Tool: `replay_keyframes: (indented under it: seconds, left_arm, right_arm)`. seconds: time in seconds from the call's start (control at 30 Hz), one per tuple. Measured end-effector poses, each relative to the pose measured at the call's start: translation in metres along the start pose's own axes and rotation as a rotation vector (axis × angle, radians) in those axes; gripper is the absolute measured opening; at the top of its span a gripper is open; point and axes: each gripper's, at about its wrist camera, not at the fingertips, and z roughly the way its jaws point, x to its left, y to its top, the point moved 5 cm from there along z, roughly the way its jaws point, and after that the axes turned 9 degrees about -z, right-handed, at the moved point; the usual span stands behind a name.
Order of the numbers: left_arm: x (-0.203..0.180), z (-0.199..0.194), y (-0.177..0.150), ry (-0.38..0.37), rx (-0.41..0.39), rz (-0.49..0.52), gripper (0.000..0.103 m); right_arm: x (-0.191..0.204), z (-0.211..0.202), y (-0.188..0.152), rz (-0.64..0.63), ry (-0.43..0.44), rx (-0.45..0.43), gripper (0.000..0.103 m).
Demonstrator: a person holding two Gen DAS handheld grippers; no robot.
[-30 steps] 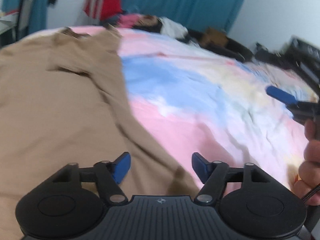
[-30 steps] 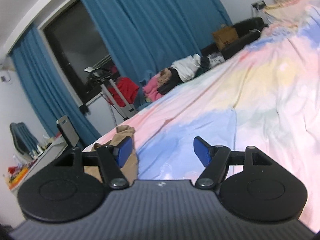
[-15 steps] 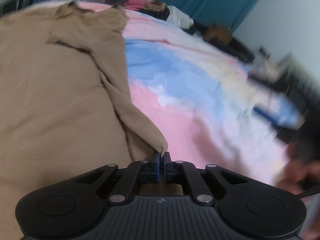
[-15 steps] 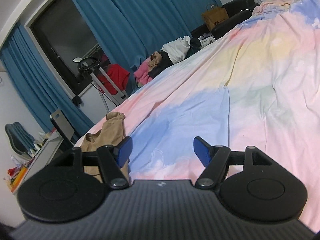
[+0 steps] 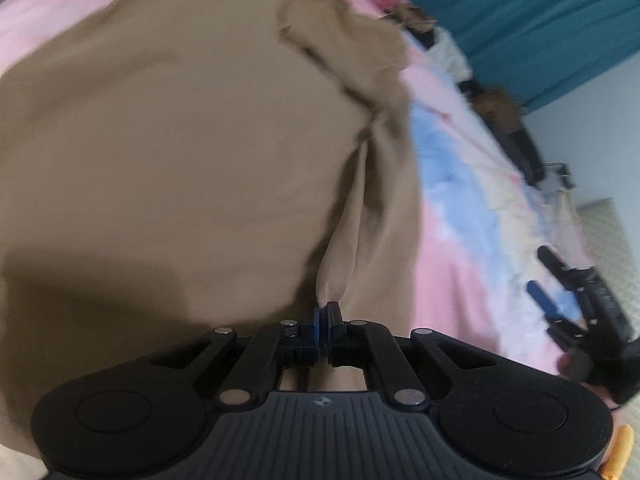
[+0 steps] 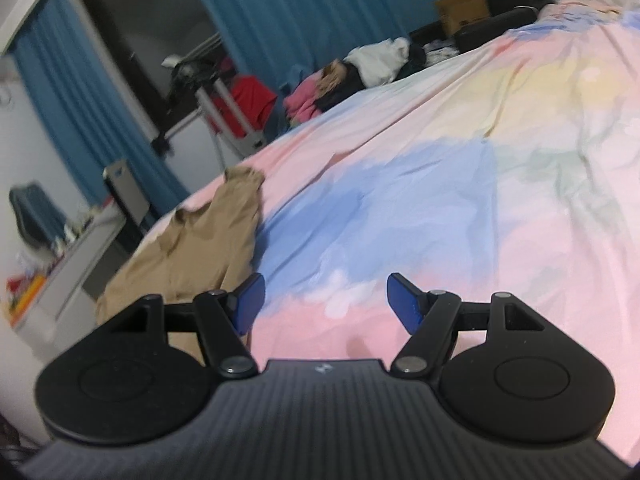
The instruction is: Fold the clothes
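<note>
A tan garment (image 5: 180,152) lies spread on the pastel bedsheet (image 5: 460,200) and fills most of the left wrist view. My left gripper (image 5: 323,312) is shut on the garment's near right edge, and a fold of cloth rises from the pinch. My right gripper (image 6: 324,304) is open and empty above the pink and blue sheet (image 6: 400,208). The garment's far end (image 6: 208,232) shows to its left. The right gripper also shows at the right edge of the left wrist view (image 5: 560,304).
Blue curtains (image 6: 288,12) hang behind the bed. A pile of clothes (image 6: 360,68) lies at the bed's far edge, with a red item on a stand (image 6: 244,100) beside it. A desk with small items (image 6: 52,264) stands at the left.
My left gripper closed on the garment's edge and has pulled it left across the garment. My right gripper stayed open and dropped closer to the sheet.
</note>
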Motion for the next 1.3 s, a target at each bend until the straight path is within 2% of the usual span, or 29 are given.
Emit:
replay_keyframes:
  seconds: [0.13, 0.23, 0.27, 0.37, 0.4, 0.5, 0.53, 0.6, 0.67, 0.77, 0.83, 0.87, 0.93, 0.97, 1.0, 1.07, 1.13, 1.23, 1.3]
  left_arm:
    - [-0.003, 0.009, -0.005, 0.032, -0.014, 0.083, 0.005]
    - [-0.002, 0.002, -0.005, -0.014, -0.002, 0.063, 0.033]
    - [-0.003, -0.001, -0.004, -0.03, 0.001, 0.052, 0.048]
    - [-0.007, -0.007, 0.011, -0.053, -0.023, 0.016, 0.057]
    - [-0.01, -0.008, 0.019, -0.061, -0.032, 0.01, 0.061]
    - [-0.023, -0.002, 0.054, -0.07, -0.05, -0.011, 0.063]
    - [-0.029, 0.002, 0.068, -0.065, -0.059, -0.011, 0.064]
    - [-0.044, 0.015, 0.096, -0.066, -0.085, -0.003, 0.072]
    - [-0.058, 0.032, 0.122, -0.079, -0.114, 0.005, 0.074]
    - [-0.067, 0.069, 0.152, -0.127, -0.108, -0.085, 0.071]
    - [-0.071, 0.098, 0.168, -0.119, -0.092, -0.118, 0.069]
    - [-0.073, 0.112, 0.175, -0.091, -0.101, -0.126, 0.061]
    - [-0.075, 0.136, 0.186, -0.053, -0.122, -0.13, 0.053]
    - [-0.075, 0.143, 0.19, -0.042, -0.131, -0.128, 0.044]
    - [-0.076, 0.148, 0.193, -0.028, -0.144, -0.119, 0.024]
    - [-0.08, 0.149, 0.196, 0.012, -0.185, -0.071, 0.006]
    - [-0.089, 0.142, 0.197, 0.051, -0.246, 0.012, 0.006]
    - [-0.107, 0.127, 0.198, 0.166, -0.334, 0.182, 0.006]
    - [-0.115, 0.118, 0.199, 0.23, -0.381, 0.259, 0.006]
  right_arm:
    - [0.018, 0.01, -0.008, -0.056, 0.01, 0.024, 0.07]
    - [0.03, 0.018, -0.012, -0.087, 0.021, 0.033, 0.07]
    - [0.033, 0.021, -0.014, -0.097, 0.025, 0.036, 0.07]
    - [0.045, 0.029, -0.018, -0.128, 0.037, 0.044, 0.07]
    - [0.049, 0.031, -0.019, -0.138, 0.041, 0.047, 0.07]
    - [0.061, 0.039, -0.024, -0.169, 0.052, 0.056, 0.07]
    - [0.062, 0.043, -0.022, -0.169, 0.051, 0.05, 0.07]
    - [0.062, 0.05, -0.02, -0.165, 0.052, 0.043, 0.069]
    - [0.058, 0.056, -0.022, -0.16, 0.046, 0.048, 0.069]
    - [0.05, 0.068, -0.024, -0.126, 0.04, 0.068, 0.069]
    - [0.044, 0.072, -0.025, -0.087, 0.05, 0.075, 0.069]
    - [0.043, 0.074, -0.025, -0.076, 0.058, 0.075, 0.07]
    - [0.041, 0.077, -0.027, -0.066, 0.067, 0.077, 0.07]
    - [0.041, 0.077, -0.027, -0.066, 0.069, 0.079, 0.07]
    - [0.042, 0.077, -0.028, -0.067, 0.071, 0.08, 0.07]
    - [0.043, 0.077, -0.028, -0.068, 0.084, 0.079, 0.07]
    - [0.045, 0.076, -0.028, -0.072, 0.092, 0.076, 0.07]
    - [0.047, 0.074, -0.027, -0.073, 0.104, 0.074, 0.07]
    - [0.048, 0.073, -0.026, -0.074, 0.109, 0.072, 0.07]
